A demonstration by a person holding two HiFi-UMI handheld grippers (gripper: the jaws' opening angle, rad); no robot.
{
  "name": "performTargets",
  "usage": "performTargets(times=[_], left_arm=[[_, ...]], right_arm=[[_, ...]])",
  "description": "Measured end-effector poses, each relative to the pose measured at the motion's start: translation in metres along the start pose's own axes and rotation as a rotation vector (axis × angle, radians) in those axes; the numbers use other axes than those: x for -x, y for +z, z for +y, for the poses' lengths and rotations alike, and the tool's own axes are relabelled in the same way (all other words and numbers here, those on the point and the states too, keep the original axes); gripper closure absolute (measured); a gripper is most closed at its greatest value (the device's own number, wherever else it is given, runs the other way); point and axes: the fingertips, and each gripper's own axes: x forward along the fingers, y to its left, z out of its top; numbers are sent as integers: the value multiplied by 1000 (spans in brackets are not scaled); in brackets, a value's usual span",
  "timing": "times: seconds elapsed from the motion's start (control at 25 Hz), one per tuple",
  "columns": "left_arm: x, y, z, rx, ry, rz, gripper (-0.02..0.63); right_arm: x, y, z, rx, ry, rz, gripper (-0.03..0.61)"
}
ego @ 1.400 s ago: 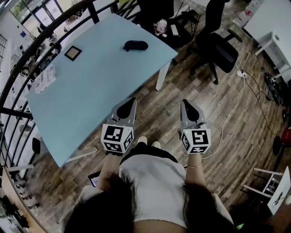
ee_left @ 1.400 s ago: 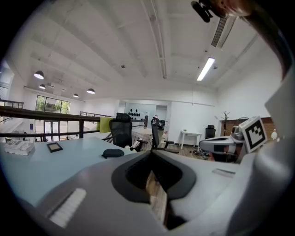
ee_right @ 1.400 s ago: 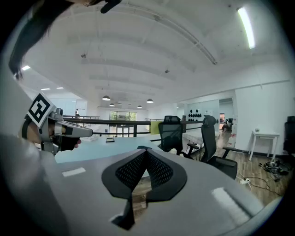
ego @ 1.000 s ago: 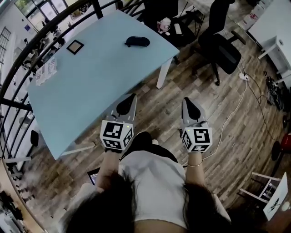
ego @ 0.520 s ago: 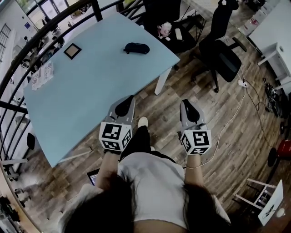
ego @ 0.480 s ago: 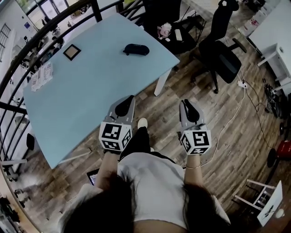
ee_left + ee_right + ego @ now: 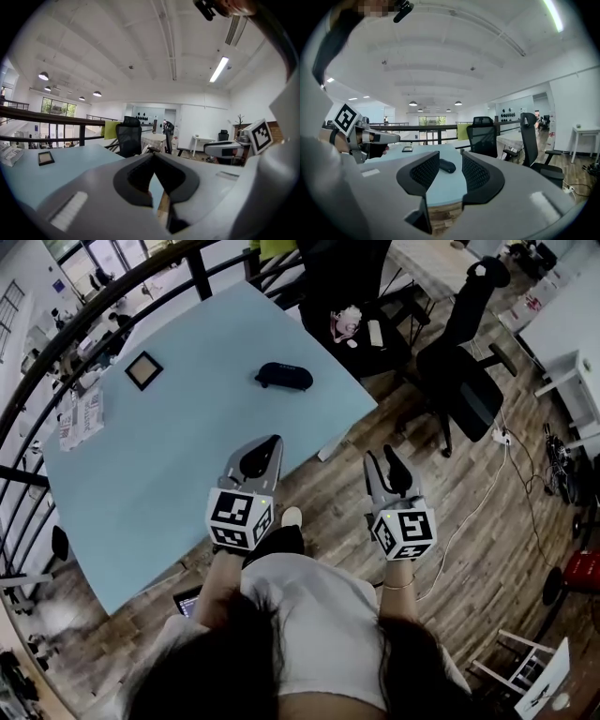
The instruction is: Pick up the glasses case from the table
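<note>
Glasses case (image 7: 284, 376) lies well ahead of my right gripper (image 7: 381, 456), whose empty fingers have just been opening, long axis crosswise; left gripper (image 7: 272, 441) nearer, fingers together.

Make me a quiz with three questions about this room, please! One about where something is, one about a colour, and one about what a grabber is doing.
1. Where is the glasses case?
A. In a basket
B. On the table
C. Inside a drawer

2. What colour is the tabletop?
A. Light blue
B. Red
C. Yellow

3. How do the right gripper jaws stand?
A. Clamped on the glasses case
B. Apart, with nothing between them
C. Clamped on a spoon

Answers:
1 B: the head view shows the dark case lying on the tabletop, near its far edge.
2 A: the whole top looks pale blue in the head view.
3 B: the right gripper view shows a clear gap between the jaws, which have just been opening. The case lies far ahead on the table.
</note>
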Motion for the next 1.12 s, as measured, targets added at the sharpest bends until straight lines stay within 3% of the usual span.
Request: performTargets(times=[0.64, 0.84, 1.12], left_arm=[[-50, 5, 77, 29, 32, 27, 557], [-61, 4, 103, 57, 105, 25, 557], [-75, 9, 151, 90, 292, -2, 557]], right_arm=[[-108, 9, 4, -5, 73, 39, 369], [-154, 8, 7, 5, 168, 64, 350], [-238, 12, 20, 27, 371, 86, 327]])
